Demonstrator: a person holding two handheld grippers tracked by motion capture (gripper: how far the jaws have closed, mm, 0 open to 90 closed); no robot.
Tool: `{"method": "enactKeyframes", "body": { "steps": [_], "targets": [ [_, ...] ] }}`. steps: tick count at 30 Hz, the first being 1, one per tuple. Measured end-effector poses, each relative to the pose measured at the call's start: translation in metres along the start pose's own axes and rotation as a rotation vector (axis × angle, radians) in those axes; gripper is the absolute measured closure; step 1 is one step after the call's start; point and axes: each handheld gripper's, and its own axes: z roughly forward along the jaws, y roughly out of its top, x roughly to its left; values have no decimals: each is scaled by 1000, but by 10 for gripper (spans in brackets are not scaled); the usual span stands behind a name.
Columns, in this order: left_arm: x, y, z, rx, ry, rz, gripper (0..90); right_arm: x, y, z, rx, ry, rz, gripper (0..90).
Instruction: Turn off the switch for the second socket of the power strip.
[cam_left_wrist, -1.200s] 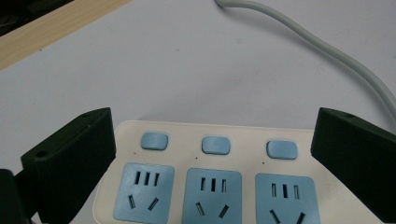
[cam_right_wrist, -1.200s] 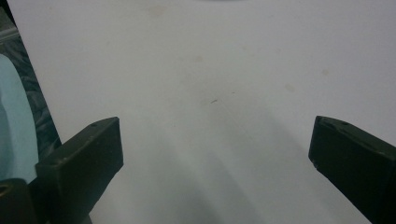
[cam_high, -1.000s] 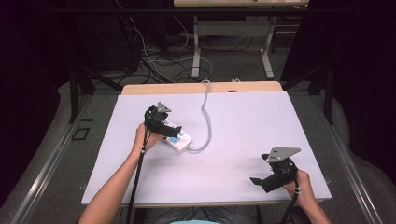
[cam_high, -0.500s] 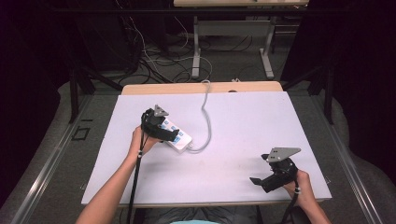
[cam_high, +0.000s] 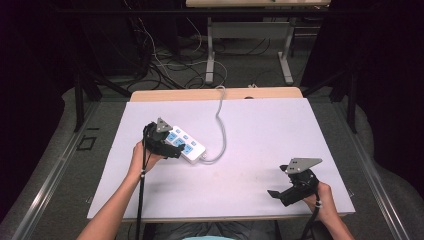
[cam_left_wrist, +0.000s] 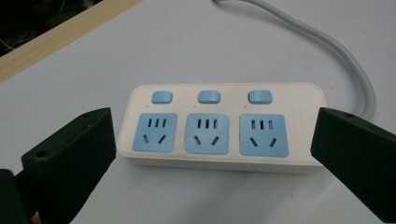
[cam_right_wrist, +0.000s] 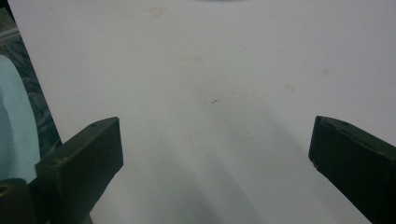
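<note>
A white power strip (cam_high: 189, 145) with three blue sockets and three blue switches lies flat on the white table (cam_high: 260, 135), left of centre. My left gripper (cam_high: 170, 145) hovers at its left end, tilted down over it. In the left gripper view the strip (cam_left_wrist: 219, 133) lies crosswise between the wide-apart jaws, and my left gripper (cam_left_wrist: 210, 140) is open and touches nothing. Its grey cord (cam_high: 221, 125) curls from the right end toward the far edge. My right gripper (cam_high: 280, 188) rests near the front right corner, open over bare table (cam_right_wrist: 215, 93).
A wooden board (cam_high: 215, 94) borders the table's far edge. Beyond it are tangled floor cables (cam_high: 170, 65) and another desk's metal legs (cam_high: 210, 55). A person's light blue clothing (cam_right_wrist: 14, 121) shows past the table's near edge.
My left gripper has drawn back slightly to the left and toward the person, uncovering more of the power strip. The strip and the right gripper have stayed put.
</note>
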Motion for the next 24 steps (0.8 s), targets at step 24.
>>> {"method": "enactKeyframes", "body": {
  "steps": [24],
  "targets": [
    [-14,-41,-46,-10,-4,-7,0,0,1,0,7,1,1,24]
  ]
}}
